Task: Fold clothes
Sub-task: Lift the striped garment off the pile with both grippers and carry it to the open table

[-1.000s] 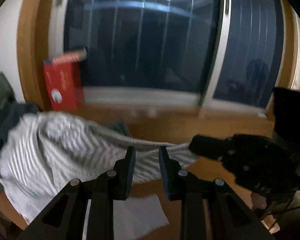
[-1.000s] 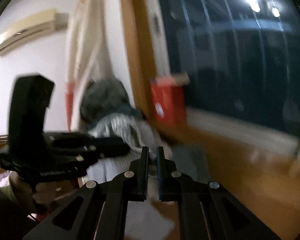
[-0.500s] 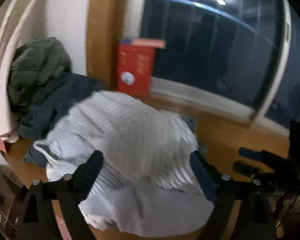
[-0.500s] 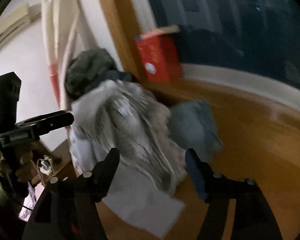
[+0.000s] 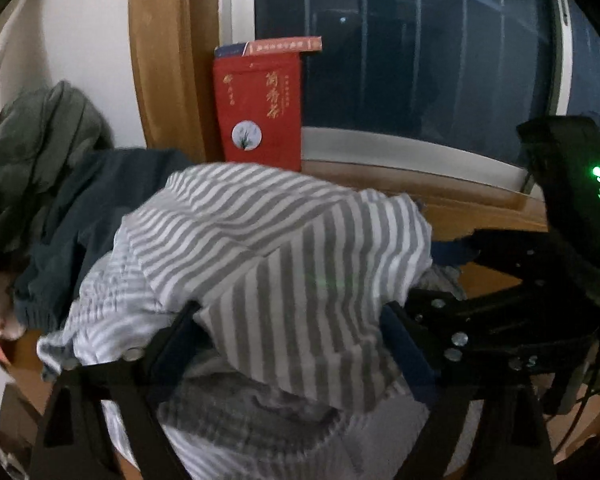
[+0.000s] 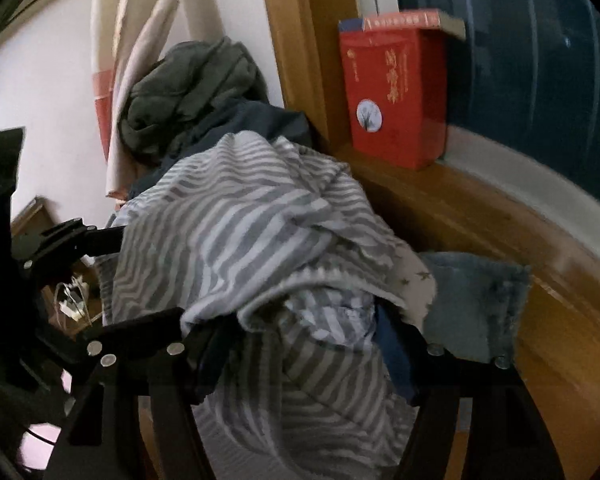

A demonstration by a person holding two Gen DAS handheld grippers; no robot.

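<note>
Grey-and-white striped shirt (image 5: 284, 252) lies heaped on the wooden table (image 5: 480, 208), filling the left wrist view. My left gripper (image 5: 292, 320) stands wide, its fingers (image 5: 176, 336) spread to either side of the heap, pinching nothing. A red box (image 5: 260, 108) stands behind against the dark window (image 5: 420, 60). A dark blue garment (image 5: 88, 208) and a green one (image 5: 32, 148) are piled at left. My right gripper (image 5: 452, 276) shows at right beside the shirt.

Right wrist view: my right gripper (image 6: 300, 340) is likewise wide, the shirt (image 6: 240, 240) bunched between its fingers (image 6: 396, 340), ungripped. A blue folded cloth (image 6: 480, 304) lies just beside the shirt. My left gripper (image 6: 104, 236) enters at left, touching the shirt.
</note>
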